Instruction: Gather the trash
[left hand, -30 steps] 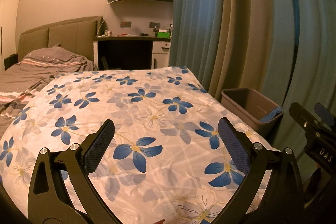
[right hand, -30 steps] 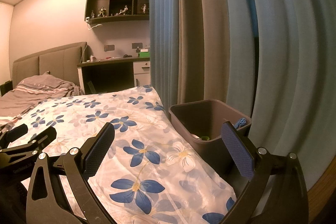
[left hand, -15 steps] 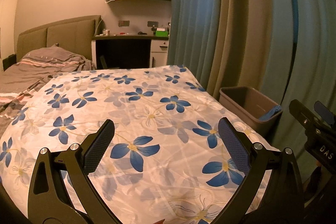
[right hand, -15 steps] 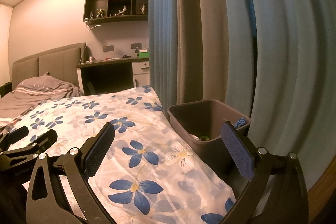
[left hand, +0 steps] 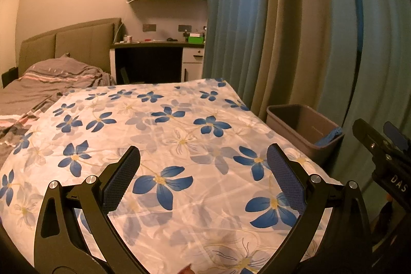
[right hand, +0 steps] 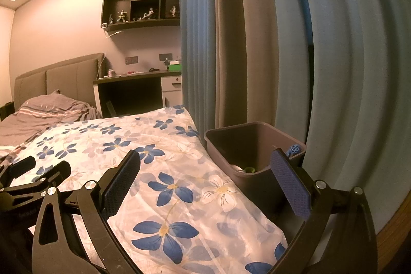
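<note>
Holding both tools above the bed, I have my left gripper [left hand: 203, 171] spread wide with nothing between its blue textured pads [left hand: 122, 179], and my right gripper [right hand: 205, 176] is just as released and empty. Both hover over the white bedspread printed with blue flowers [left hand: 179, 125], which lies flat and, as far as I can see, carries no litter at all.

What counts as trash appears to sit already in the grey rectangular plastic bin [right hand: 246, 130] that stands on the floor, tucked between the edge of the bed and the blue-and-beige pleated curtains [right hand: 282, 43]. Through the right wrist view I can make out a small green round item [right hand: 248, 169] and something pale beside it at the bottom, plus a crumpled blue scrap [right hand: 294, 149] draped at the far rim. The bin stands just beside the mattress, I judge, so that things can be dropped in from the bed without a long reach.

With both grippers idle and the cover bare, I judge the collecting largely finished, or else I am scanning for the next piece. The dark counter [left hand: 156, 44] against the far wall holds small clutter, too distant to identify.
</note>
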